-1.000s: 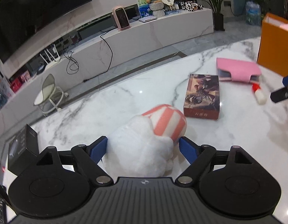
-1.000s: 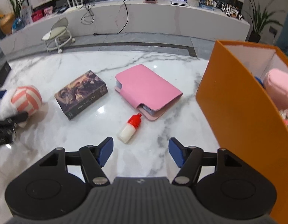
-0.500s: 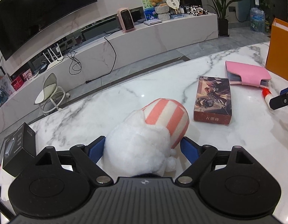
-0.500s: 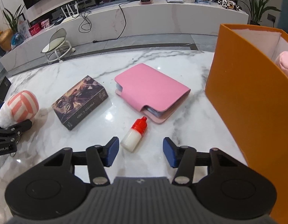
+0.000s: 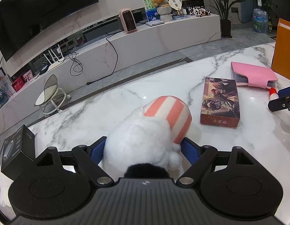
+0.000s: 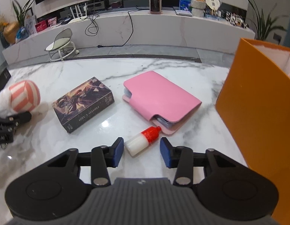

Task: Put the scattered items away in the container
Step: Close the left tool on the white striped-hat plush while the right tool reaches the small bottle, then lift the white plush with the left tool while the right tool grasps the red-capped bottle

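Here the marble surface (image 6: pixel 182 71) carries everything in a loose row. The left hand-held gripper (image 5: pixel 143 148) has its jaws set wide around a white plush toy (image 5: pixel 145 142) with a pink-striped end; they have just been closing a little, and the blue pads sit at the toy's flanks — whether they press into the fur I cannot tell. The right hand-held gripper (image 6: pixel 142 151) has just been closing too, with a small white bottle (image 6: pixel 142 142) with a red cap lying between its pads, a gap still showing on each side, so nothing is grasped.

Just beyond the bottle lies a pink wallet (image 6: pixel 160 101), its near corner almost touching the red cap. Left of it, a dark photo-card box (image 6: pixel 84 103) lies flat, with bare marble between it and the plush toy. The orange container (image 6: pixel 257 103) stands at the right, its wall close beside the right gripper — little room on that side. A black box (image 5: pixel 18 148) sits at the surface's far left edge.
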Demonstrator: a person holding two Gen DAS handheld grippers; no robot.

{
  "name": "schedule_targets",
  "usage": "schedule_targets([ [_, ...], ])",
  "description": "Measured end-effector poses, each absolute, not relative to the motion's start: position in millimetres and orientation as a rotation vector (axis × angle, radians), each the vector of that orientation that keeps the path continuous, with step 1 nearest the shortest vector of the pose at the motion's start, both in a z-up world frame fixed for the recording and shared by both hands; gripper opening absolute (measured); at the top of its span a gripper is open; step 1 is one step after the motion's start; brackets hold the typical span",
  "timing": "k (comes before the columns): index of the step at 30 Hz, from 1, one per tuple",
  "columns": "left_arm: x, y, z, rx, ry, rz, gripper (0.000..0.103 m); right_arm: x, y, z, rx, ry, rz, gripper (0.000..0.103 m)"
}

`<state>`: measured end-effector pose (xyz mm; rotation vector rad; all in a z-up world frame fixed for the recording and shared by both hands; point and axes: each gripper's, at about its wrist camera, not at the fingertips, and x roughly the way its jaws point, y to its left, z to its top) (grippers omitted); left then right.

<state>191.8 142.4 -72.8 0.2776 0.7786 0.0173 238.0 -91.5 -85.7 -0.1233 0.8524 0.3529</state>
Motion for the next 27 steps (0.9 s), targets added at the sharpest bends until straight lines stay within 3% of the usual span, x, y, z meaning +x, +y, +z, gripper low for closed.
schedule_targets([
  [3,192.0,146.6,-70.4,0.252,0.781,0.018,0.092,237.3,-89.1,-85.1,-0.143,0.852,0.354,0.036],
  [27,177.7,147.7,-42.7,0.172,0.812,0.037,0.088,226.4,-89.3,-62.7,-0.121,0.873,0.379,0.036],
])
